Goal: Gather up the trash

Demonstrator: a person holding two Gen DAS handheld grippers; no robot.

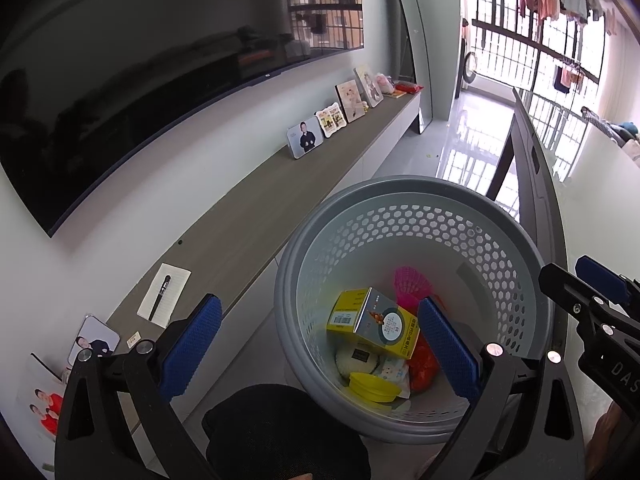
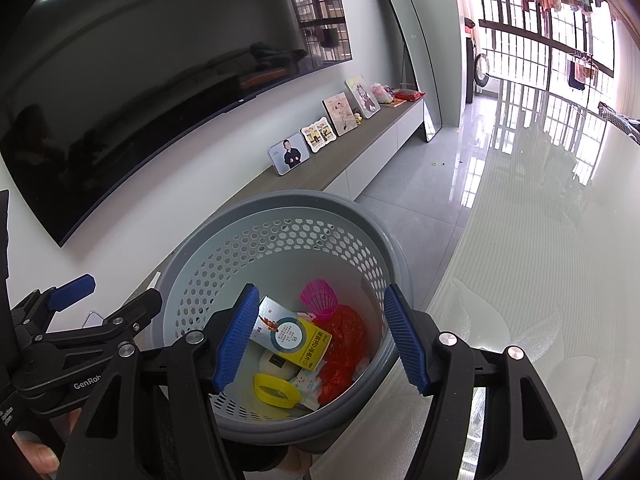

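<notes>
Both tongs are seen above a grey perforated basket (image 1: 496, 224), its solid rim ringing honeycomb walls. The left gripper (image 1: 320, 352) is spread wide, nothing between its blue pads; one pad is seen outside the rim on the left, the other over the basket's interior. The right gripper (image 2: 324, 340) is likewise held wide and empty, both pads framed over the basket mouth.

Trash is gathered at the basket bottom: a yellow box (image 2: 294, 334) lying tilted on top, a pink mesh cup (image 2: 318, 294) behind it, red crumpled plastic (image 2: 344, 344) to the right, a yellow lid (image 2: 276, 390) nearest the camera.

The basket is seen between a long low cabinet (image 1: 256, 216) on the left and a white table edge (image 2: 540, 264) on the right. Open glossy floor (image 2: 424, 196) is seen beyond the far rim. A framed photo (image 1: 305, 137) stands on the cabinet, well apart from the basket.
</notes>
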